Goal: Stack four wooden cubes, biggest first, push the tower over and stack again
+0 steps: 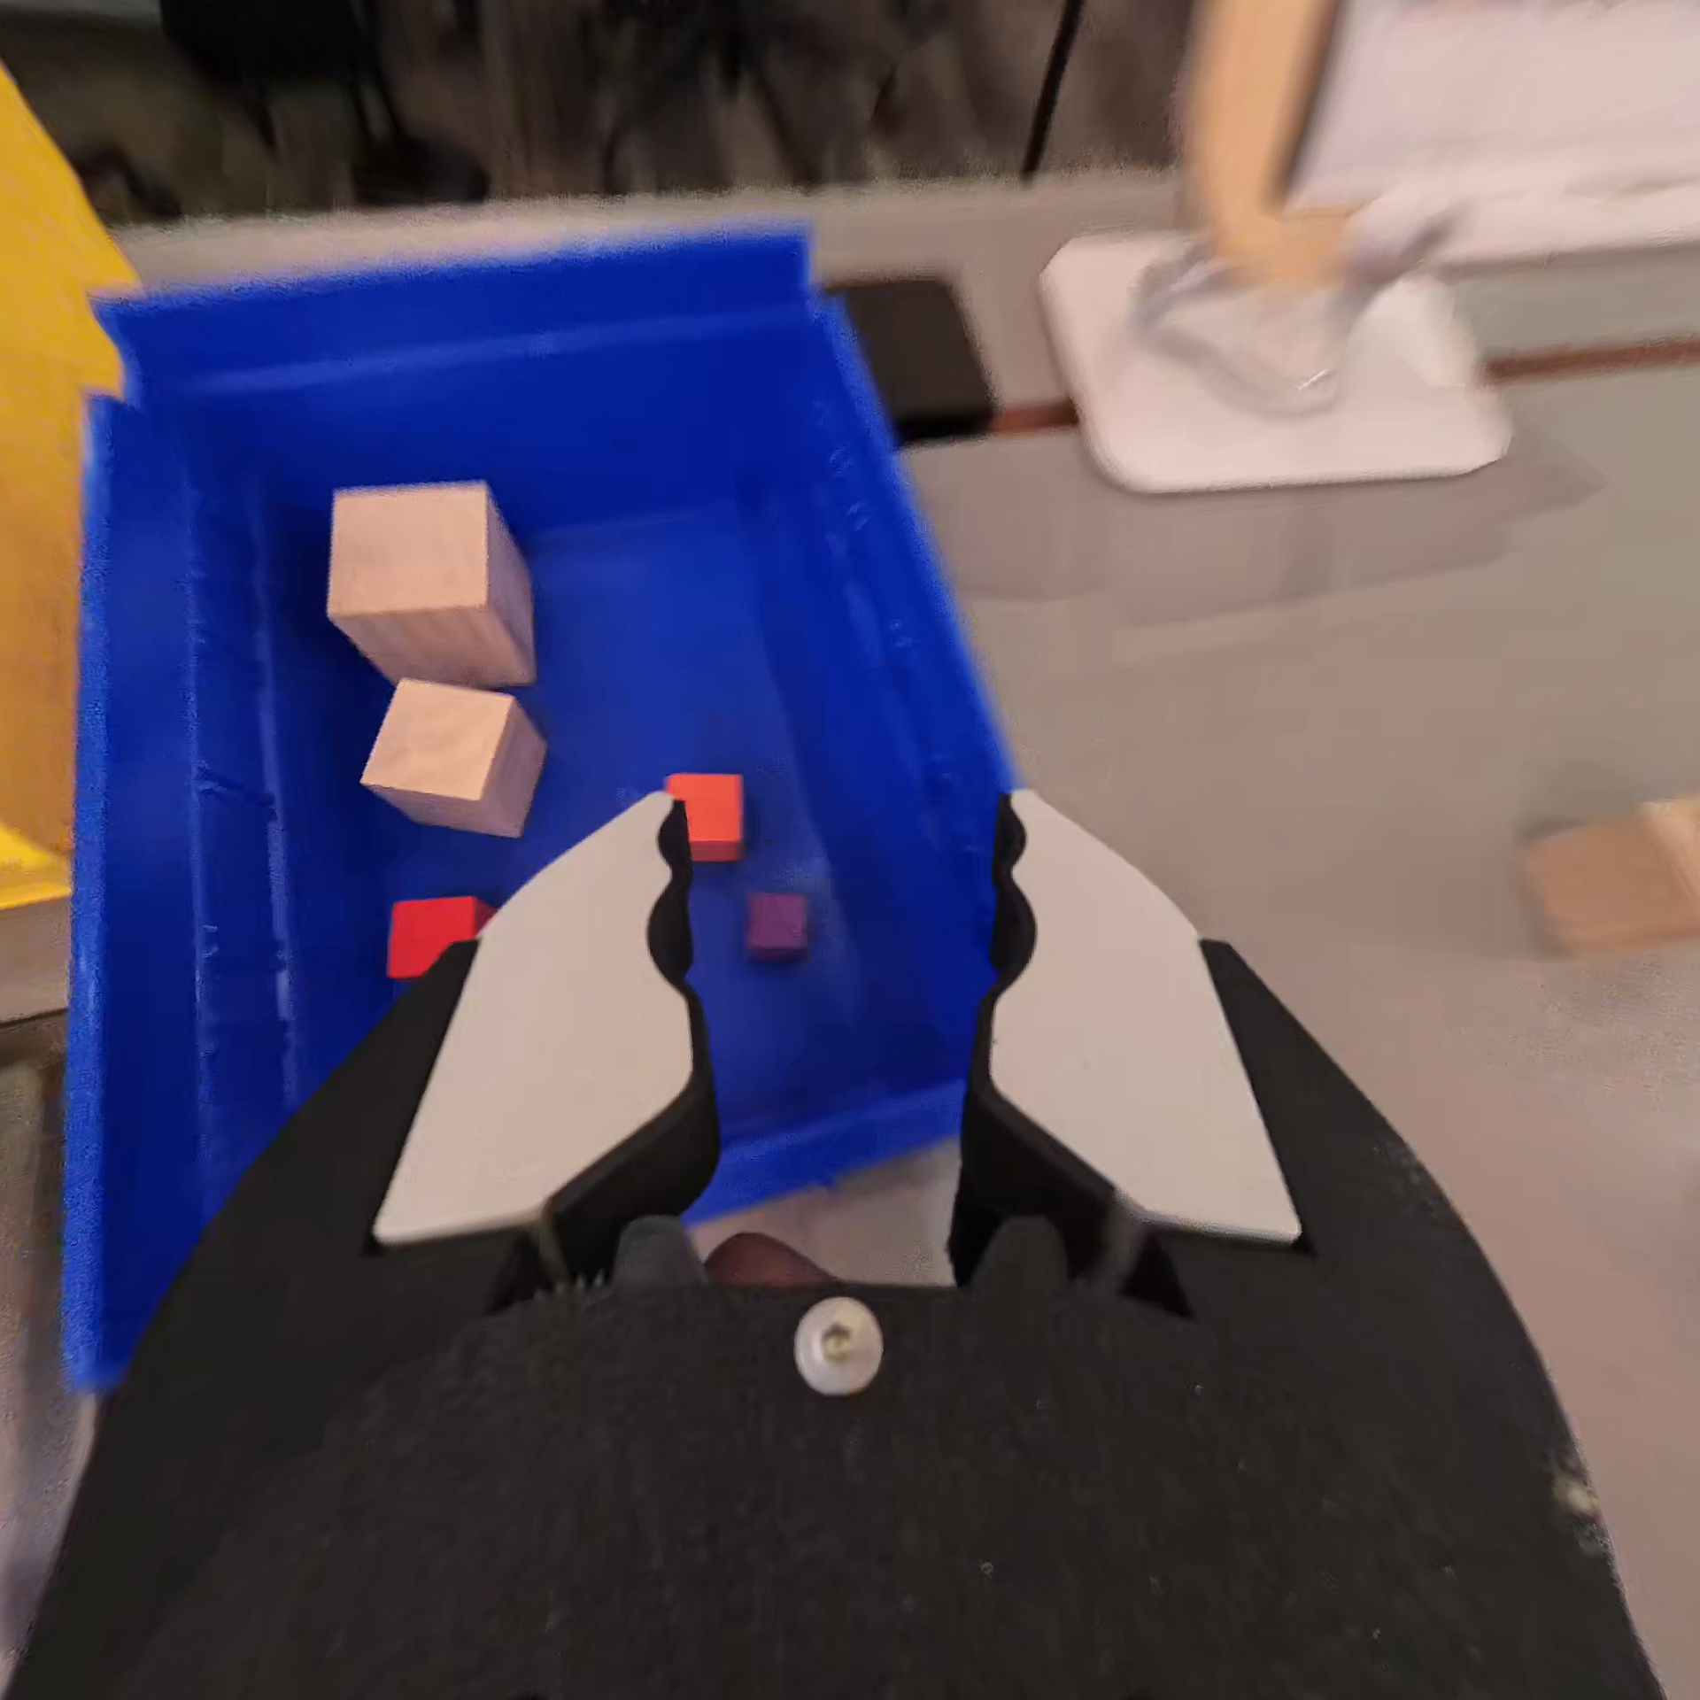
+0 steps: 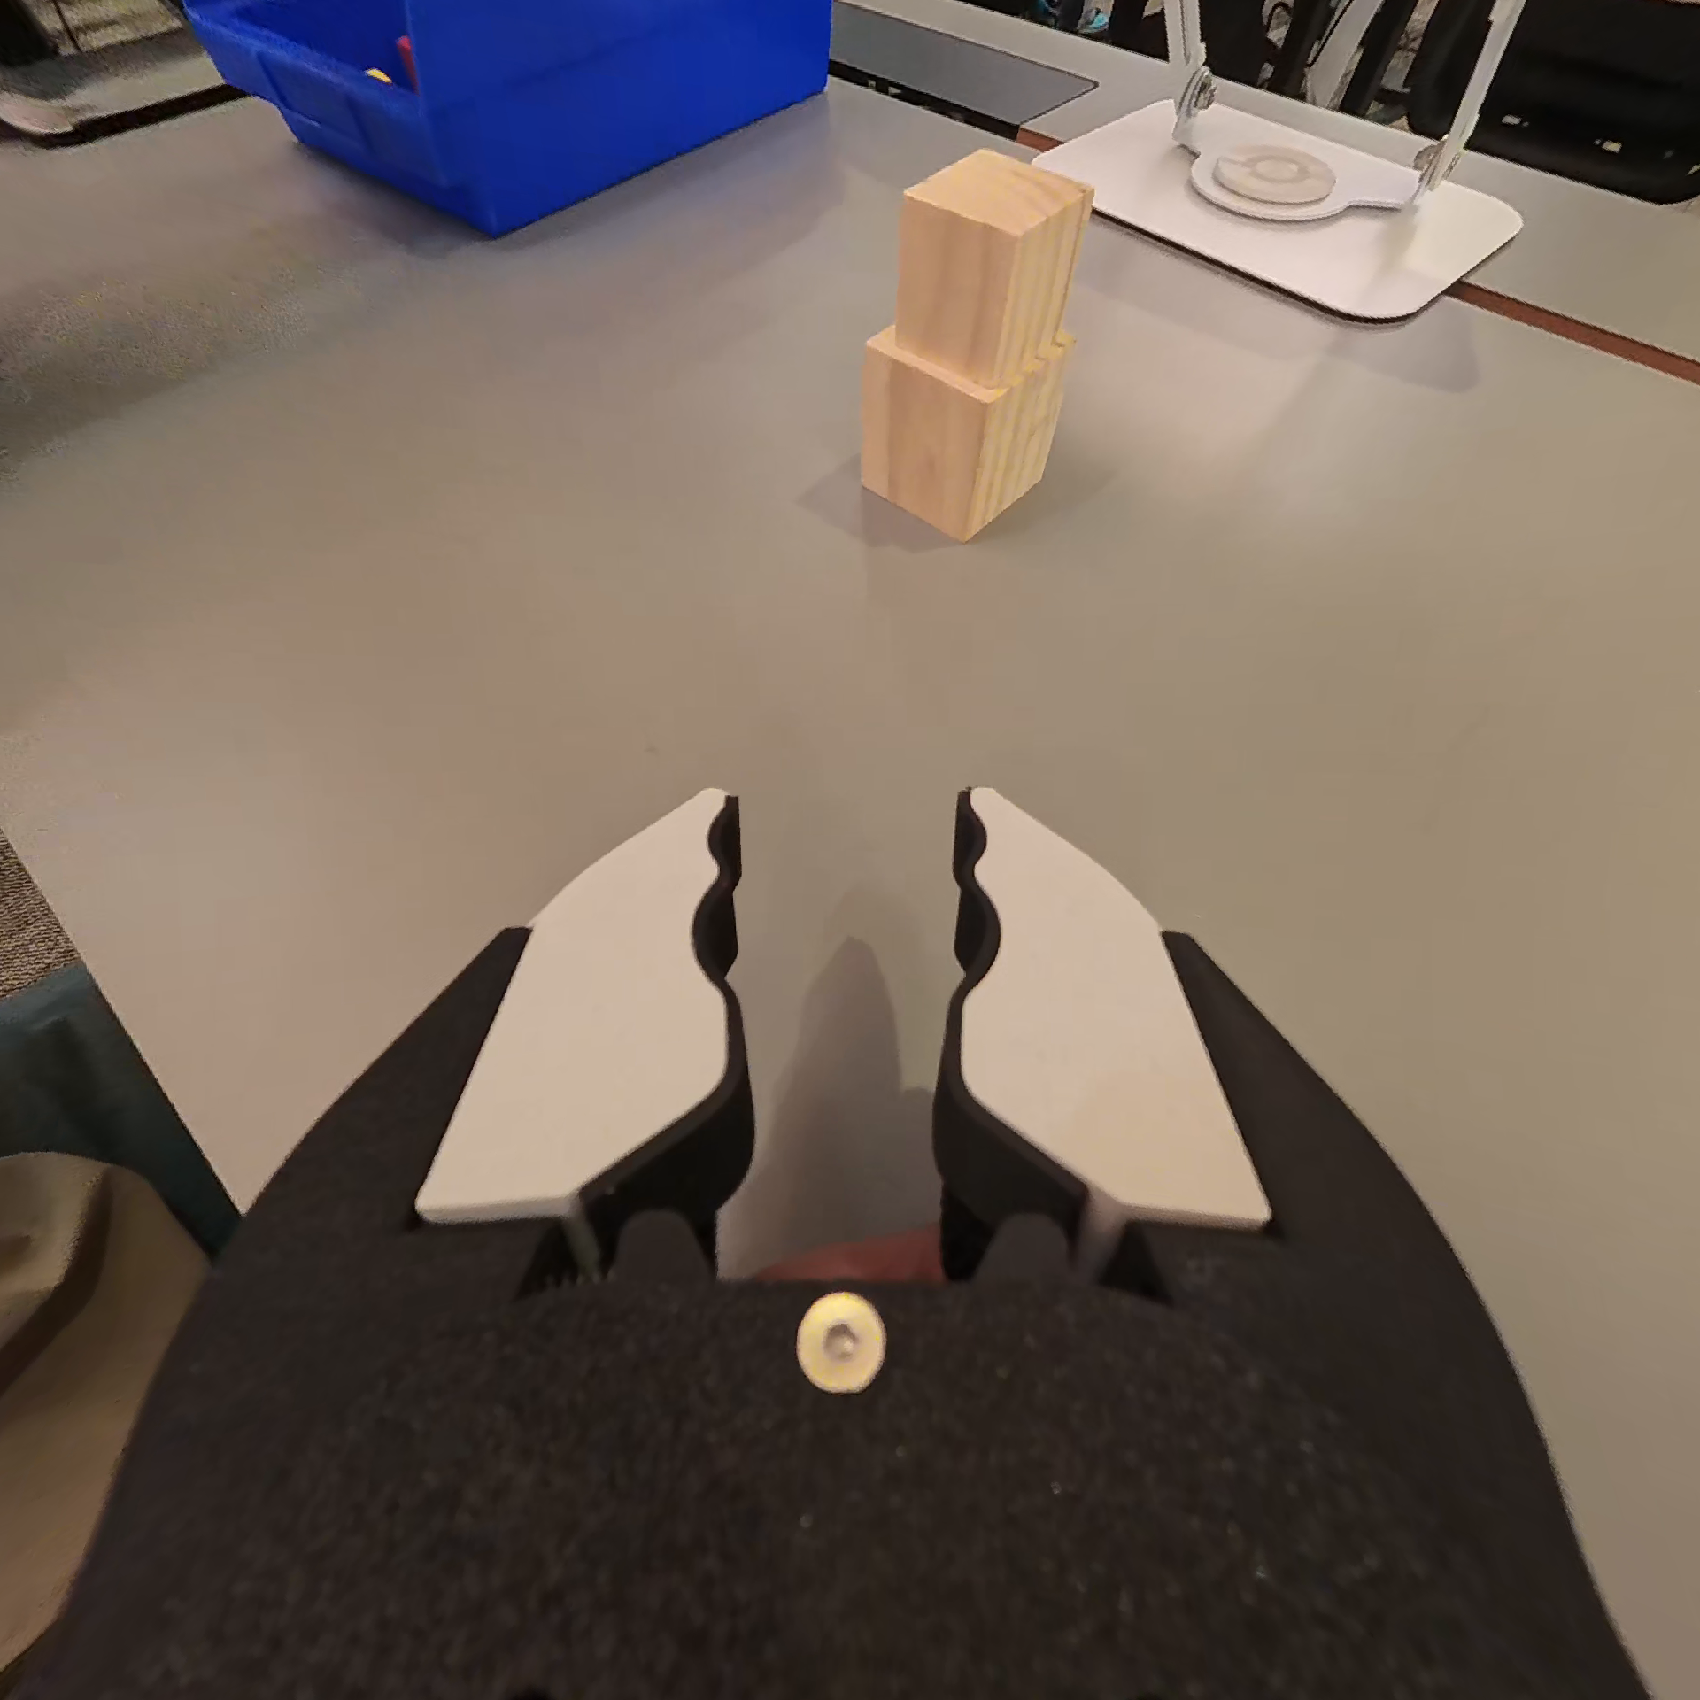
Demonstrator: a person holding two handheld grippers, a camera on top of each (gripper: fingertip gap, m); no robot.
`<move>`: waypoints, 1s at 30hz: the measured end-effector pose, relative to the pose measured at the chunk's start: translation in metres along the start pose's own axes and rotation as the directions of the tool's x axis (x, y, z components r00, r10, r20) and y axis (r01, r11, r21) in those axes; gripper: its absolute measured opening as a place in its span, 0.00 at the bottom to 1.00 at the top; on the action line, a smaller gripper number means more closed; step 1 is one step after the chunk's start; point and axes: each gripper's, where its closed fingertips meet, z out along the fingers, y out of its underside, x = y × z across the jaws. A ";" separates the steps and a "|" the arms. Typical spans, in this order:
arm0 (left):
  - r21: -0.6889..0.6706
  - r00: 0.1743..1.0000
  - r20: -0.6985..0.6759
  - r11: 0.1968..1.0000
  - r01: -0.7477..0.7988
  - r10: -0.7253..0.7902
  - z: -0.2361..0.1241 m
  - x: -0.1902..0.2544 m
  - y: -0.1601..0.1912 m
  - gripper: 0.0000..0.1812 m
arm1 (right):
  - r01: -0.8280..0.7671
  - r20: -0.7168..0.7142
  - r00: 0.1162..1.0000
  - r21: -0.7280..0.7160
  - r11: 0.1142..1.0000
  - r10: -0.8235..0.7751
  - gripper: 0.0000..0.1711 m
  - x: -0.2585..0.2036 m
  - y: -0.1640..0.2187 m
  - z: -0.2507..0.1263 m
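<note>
In the right wrist view two pale wooden cubes stand stacked on the grey table: a bigger bottom cube [image 2: 947,442] with a slightly smaller cube [image 2: 989,267] on top. My right gripper [image 2: 846,805] is open and empty, low over the table, well short of the stack. In the left wrist view my left gripper [image 1: 837,809] is open and empty above a blue bin [image 1: 883,570]. In the bin lie two wooden cubes, a larger one [image 1: 428,580] and a smaller one [image 1: 455,754]. The stack's base [image 1: 1619,874] shows blurred at the right edge.
The bin also holds small coloured cubes: orange [image 1: 713,814], red [image 1: 428,934] and purple [image 1: 777,924]. A yellow bin [image 1: 37,460] stands left of it. A white stand base [image 2: 1288,212] sits behind the stack, the blue bin [image 2: 570,101] at the far left.
</note>
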 end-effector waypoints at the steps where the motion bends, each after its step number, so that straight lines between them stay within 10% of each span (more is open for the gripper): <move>1: 0.068 1.000 -0.019 0.998 -0.001 0.003 -0.024 0.016 -0.003 0.35 | 0.001 0.001 1.000 -0.001 1.000 -0.001 0.26 -0.001 0.000 0.001; 7: 0.340 0.994 0.055 0.934 -0.107 0.094 -0.100 0.133 0.045 0.40 | 0.009 -0.010 1.000 -0.004 1.000 -0.009 0.26 0.000 0.002 0.002; 13: 0.346 0.950 -0.091 0.904 -0.252 0.300 -0.074 0.261 0.103 0.34 | 0.004 -0.029 1.000 0.002 1.000 -0.004 0.26 0.008 0.001 -0.004; 17: 0.307 0.824 -0.246 0.847 -0.434 0.511 -0.050 0.298 0.081 0.39 | 0.004 -0.039 0.999 0.021 1.000 -0.003 0.26 0.013 -0.004 -0.011; 24: 0.038 0.369 -0.459 0.432 -0.901 0.808 0.040 0.315 0.049 0.42 | 0.005 -0.033 0.999 0.024 1.000 -0.005 0.26 0.012 -0.006 -0.013; 30: -0.129 0.218 -0.615 0.176 -0.976 0.758 0.080 0.318 0.061 0.40 | 0.008 -0.029 1.000 0.019 1.000 -0.007 0.26 0.011 -0.004 -0.012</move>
